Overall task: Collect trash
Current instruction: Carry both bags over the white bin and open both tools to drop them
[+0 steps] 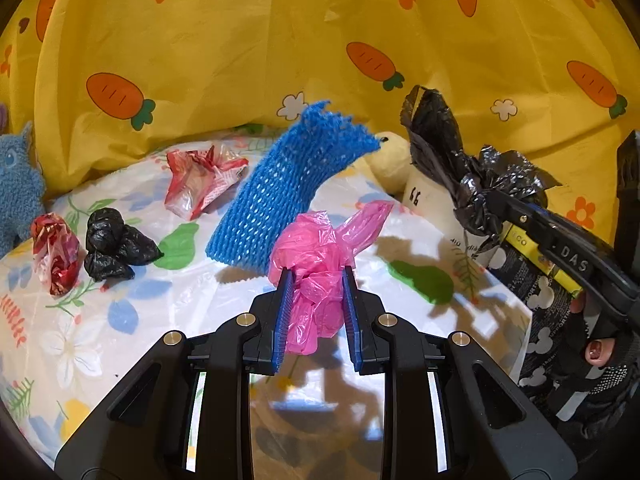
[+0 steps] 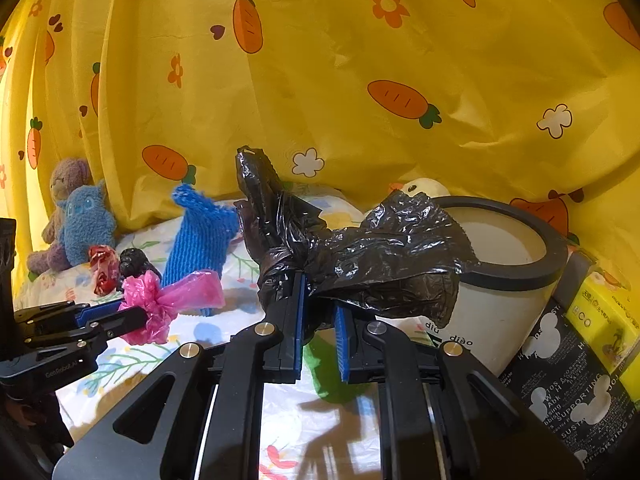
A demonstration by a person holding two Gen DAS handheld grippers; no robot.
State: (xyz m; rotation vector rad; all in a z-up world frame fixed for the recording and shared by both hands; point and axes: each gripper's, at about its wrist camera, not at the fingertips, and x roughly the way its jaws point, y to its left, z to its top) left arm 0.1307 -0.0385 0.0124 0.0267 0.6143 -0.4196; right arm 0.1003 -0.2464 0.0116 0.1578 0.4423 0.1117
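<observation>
Left tongs (image 1: pixel 316 280) pinching pink bag (image 1: pixel 316 264), right tongs (image 2: pixel 320 304) pinching black bag (image 2: pixel 360 256) (bin (image 2: pixel 508 276) adjacent), pending disposal.

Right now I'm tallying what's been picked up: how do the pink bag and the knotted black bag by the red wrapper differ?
The pink bag is pinched in the left tongs, off the table; the knotted black bag lies loose on the tablecloth, untouched. The pink bag is translucent with a tail sticking out; the black one is opaque, balled into tight lumps. Both are crumpled plastic.
</observation>
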